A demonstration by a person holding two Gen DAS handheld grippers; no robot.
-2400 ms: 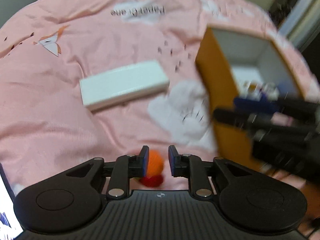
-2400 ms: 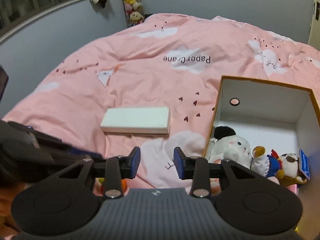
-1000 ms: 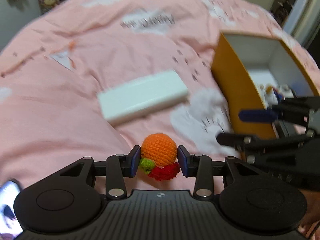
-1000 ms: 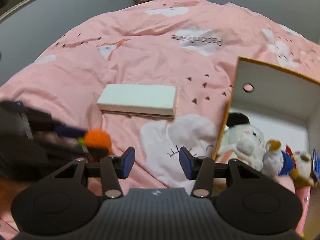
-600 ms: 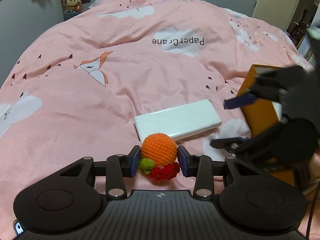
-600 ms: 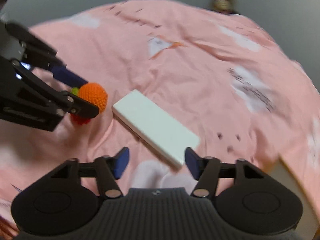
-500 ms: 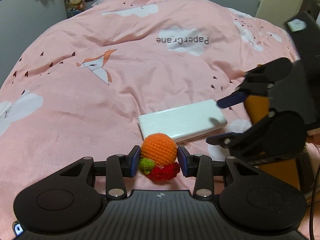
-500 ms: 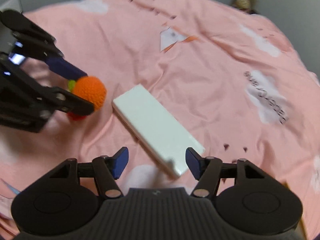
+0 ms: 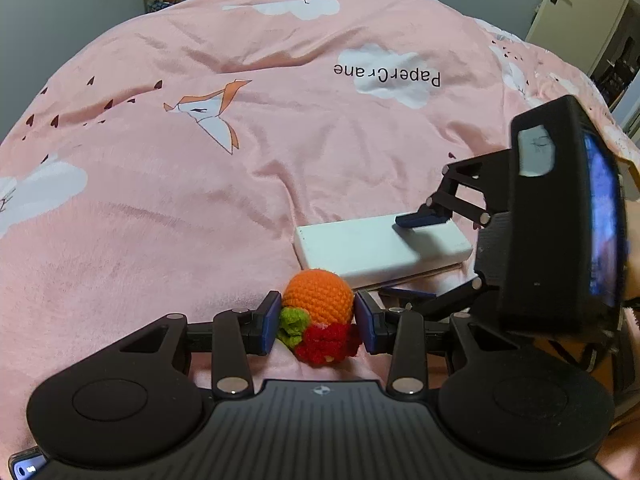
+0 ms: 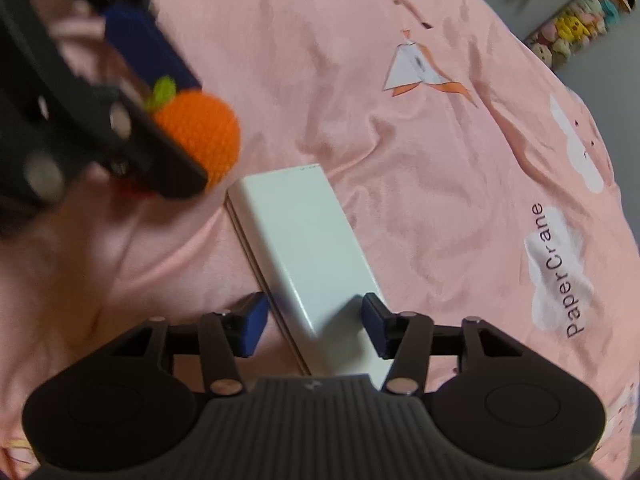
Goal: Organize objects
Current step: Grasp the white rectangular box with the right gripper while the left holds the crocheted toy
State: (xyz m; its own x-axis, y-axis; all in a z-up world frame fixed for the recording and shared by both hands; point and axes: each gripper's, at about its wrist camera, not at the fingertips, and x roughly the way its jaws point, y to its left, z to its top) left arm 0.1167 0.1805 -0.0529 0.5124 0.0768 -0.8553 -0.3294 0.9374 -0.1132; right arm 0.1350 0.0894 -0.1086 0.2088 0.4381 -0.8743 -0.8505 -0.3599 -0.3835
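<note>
My left gripper (image 9: 316,324) is shut on a crocheted orange ball toy (image 9: 319,295) with green and red parts, held above the pink bedspread. It also shows in the right wrist view (image 10: 200,134). A flat white box (image 9: 380,248) lies on the bed just beyond the toy. My right gripper (image 10: 314,328) is open with its jaws on either side of the near end of the white box (image 10: 304,252). The right gripper also shows in the left wrist view (image 9: 416,256), one finger above the box and one below it.
The pink bedspread (image 9: 200,160) with cloud and paper crane prints covers the whole area. A shelf of plush toys (image 10: 580,36) stands against the grey wall. A door (image 9: 580,4) is at the far right.
My right gripper has swung left away from the orange storage box and come down around the end of the white box. My left gripper lifted the orange toy and still holds it.
</note>
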